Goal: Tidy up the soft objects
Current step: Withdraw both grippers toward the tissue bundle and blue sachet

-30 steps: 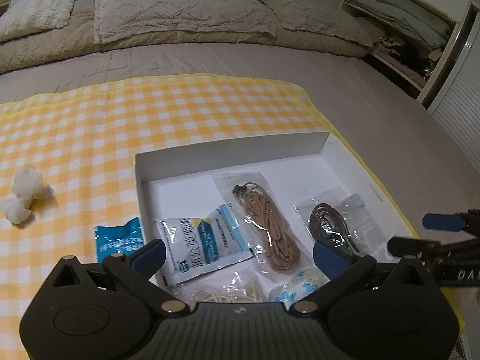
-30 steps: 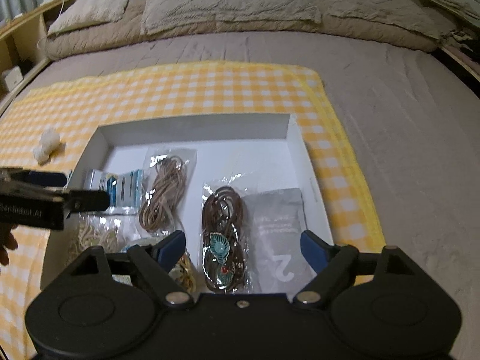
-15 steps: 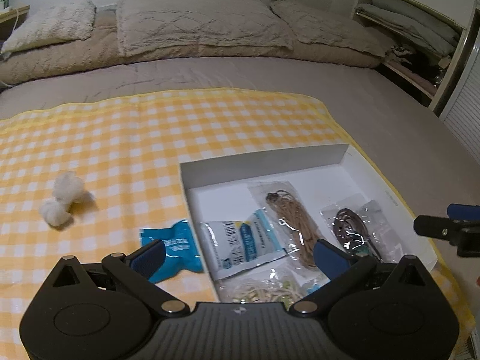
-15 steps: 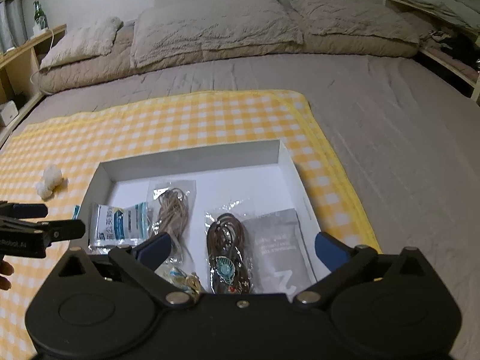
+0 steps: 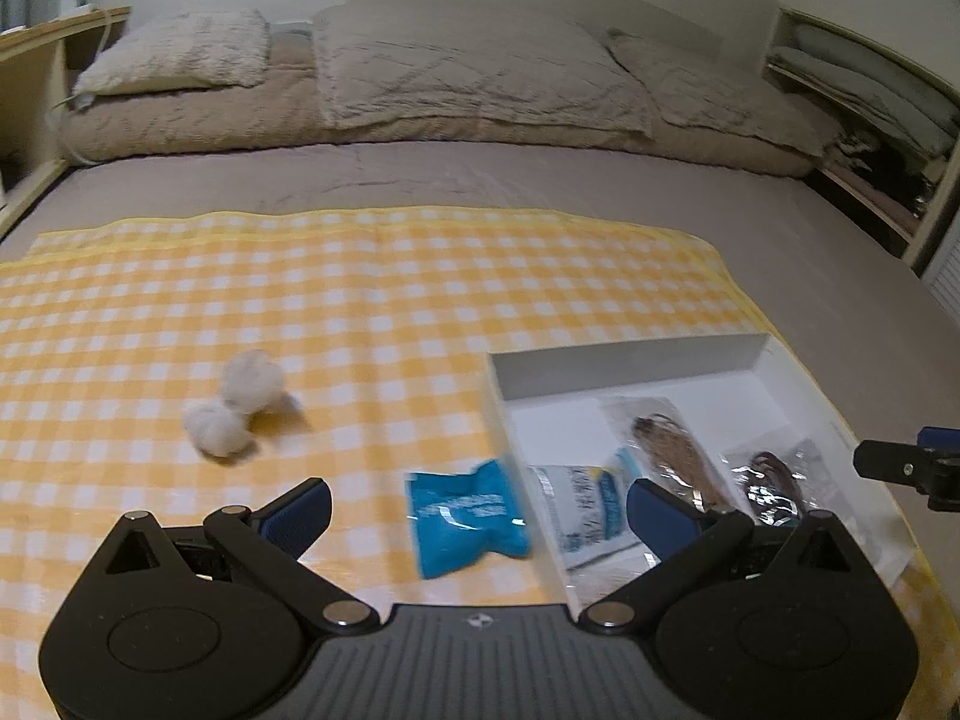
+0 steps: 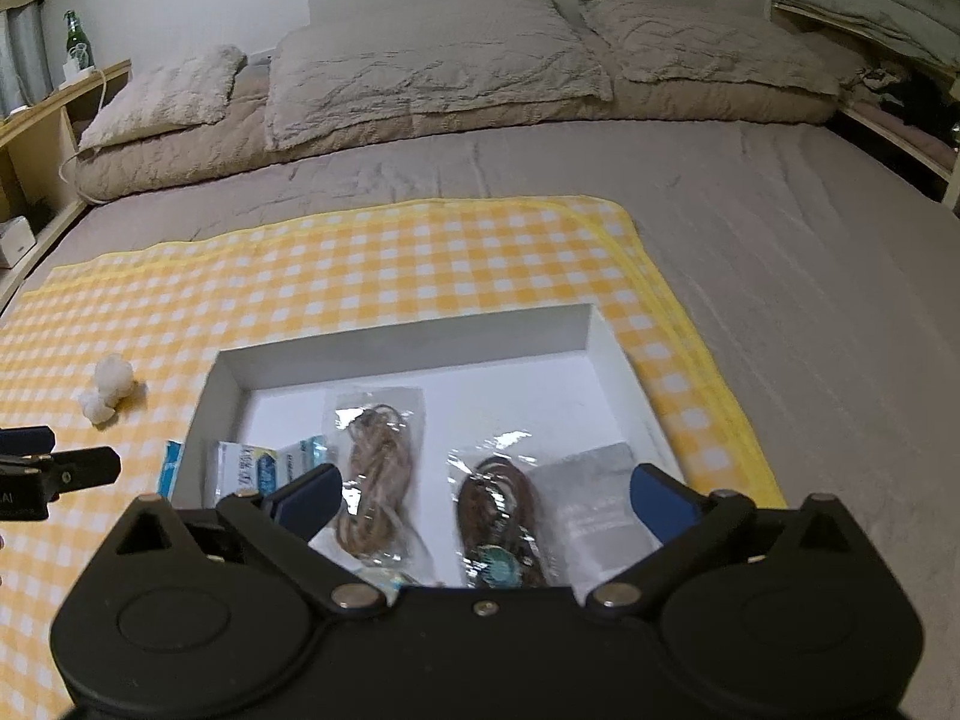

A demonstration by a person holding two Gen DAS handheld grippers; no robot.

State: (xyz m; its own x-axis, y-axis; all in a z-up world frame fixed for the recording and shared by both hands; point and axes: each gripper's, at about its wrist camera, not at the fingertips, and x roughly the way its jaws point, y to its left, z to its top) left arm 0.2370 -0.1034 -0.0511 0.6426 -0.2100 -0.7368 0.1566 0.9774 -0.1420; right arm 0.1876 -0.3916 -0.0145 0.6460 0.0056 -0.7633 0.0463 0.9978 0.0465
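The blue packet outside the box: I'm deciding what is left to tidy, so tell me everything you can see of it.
The blue packet is a small, soft-looking pouch of glossy bright blue film with pale printing that is too blurred to read. It is crinkled, with flared ends, and lies flat on the yellow checked cloth, just outside the left wall of the white box; whether it touches that wall is unclear. No gripper touches it. In the right wrist view only a sliver shows beside the box.

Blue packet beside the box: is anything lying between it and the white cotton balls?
No. In the left wrist view, only bare checkered cloth separates the blue packet from the cotton balls.
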